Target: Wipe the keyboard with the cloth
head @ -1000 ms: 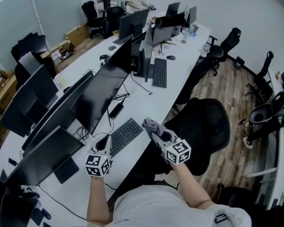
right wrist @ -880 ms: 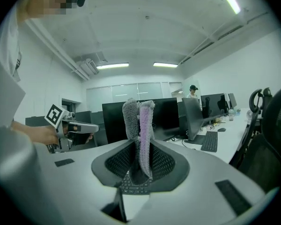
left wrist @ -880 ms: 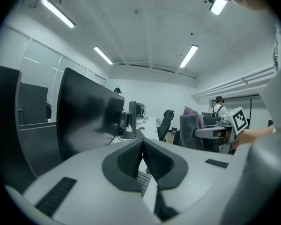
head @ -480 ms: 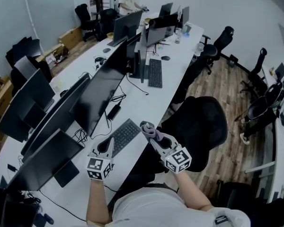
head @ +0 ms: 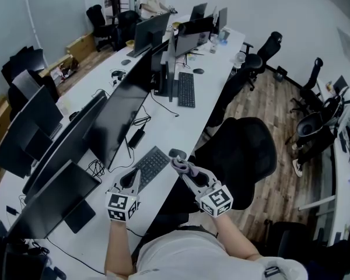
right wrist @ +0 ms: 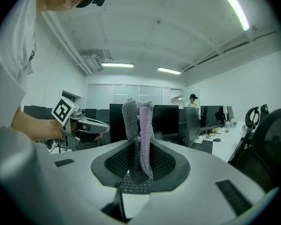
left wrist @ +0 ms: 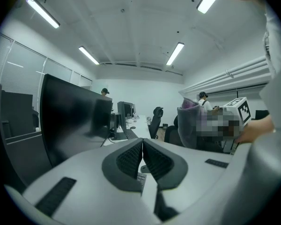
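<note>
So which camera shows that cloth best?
The right gripper view: the cloth sits large and centred, pinched in the right hand-held gripper, grey and purple folds clear. The head view shows it tiny at that gripper's tip; the left gripper view catches it off to the right.

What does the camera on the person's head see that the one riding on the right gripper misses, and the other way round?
Only the head view shows the black office chair and the wooden floor, seen from above. Only the right gripper view shows the ceiling lights and, close up, the right gripper shut on the folded grey and purple cloth. Both show that cloth, the keyboard near it, the left gripper and the dark monitors.
</note>
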The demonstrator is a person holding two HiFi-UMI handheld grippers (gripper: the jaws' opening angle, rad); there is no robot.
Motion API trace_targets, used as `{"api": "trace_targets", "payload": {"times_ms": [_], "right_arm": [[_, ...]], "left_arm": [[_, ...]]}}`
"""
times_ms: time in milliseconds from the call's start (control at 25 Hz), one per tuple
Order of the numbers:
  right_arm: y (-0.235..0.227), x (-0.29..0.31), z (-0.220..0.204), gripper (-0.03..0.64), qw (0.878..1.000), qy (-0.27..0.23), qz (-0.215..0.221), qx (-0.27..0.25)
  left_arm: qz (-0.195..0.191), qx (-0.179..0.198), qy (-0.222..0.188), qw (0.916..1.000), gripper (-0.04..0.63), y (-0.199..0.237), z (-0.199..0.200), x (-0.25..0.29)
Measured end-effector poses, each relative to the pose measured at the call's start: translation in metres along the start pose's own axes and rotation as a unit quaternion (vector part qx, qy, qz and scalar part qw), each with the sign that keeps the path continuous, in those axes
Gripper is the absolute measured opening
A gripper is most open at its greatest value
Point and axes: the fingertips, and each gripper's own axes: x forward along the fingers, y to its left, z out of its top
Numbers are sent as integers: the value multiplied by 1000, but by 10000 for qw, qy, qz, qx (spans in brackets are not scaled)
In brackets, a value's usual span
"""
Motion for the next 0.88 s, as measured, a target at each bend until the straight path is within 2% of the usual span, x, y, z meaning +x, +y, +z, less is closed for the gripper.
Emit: {"api": "trace_targets", "payload": {"times_ms": [880], "right_arm": [[-8, -1, -2, 100, 9998, -3, -41, 202]], "left_arm": [[14, -40, -46, 10000, 3, -2, 6, 2]]}}
